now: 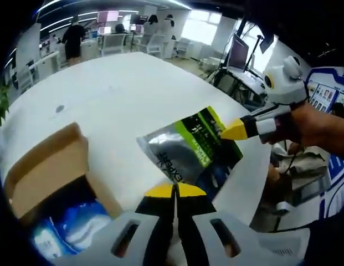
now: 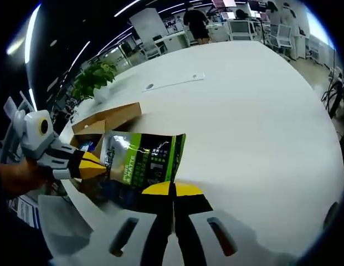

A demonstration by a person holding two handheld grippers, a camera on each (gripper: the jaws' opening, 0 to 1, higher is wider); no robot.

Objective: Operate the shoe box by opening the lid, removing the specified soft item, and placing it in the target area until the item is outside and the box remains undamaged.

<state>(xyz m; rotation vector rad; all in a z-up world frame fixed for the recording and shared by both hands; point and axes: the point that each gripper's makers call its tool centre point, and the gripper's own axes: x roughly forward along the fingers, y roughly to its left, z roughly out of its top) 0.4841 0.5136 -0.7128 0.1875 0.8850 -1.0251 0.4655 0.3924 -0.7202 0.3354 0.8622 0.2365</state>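
Between both tongs, silver-green pouch

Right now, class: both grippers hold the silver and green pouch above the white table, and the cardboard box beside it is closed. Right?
Not quite. The box is open: the left gripper view shows blue and white packaging inside. Both the left gripper and the right gripper do grip the pouch above the table.

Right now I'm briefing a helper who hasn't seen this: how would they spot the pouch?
On the big white table, find the open cardboard shoe box at its edge. Just beside it, both grippers hold up a flat pouch. Its silver foil and lime-green panel set it apart from the blue-and-white packet in the box.
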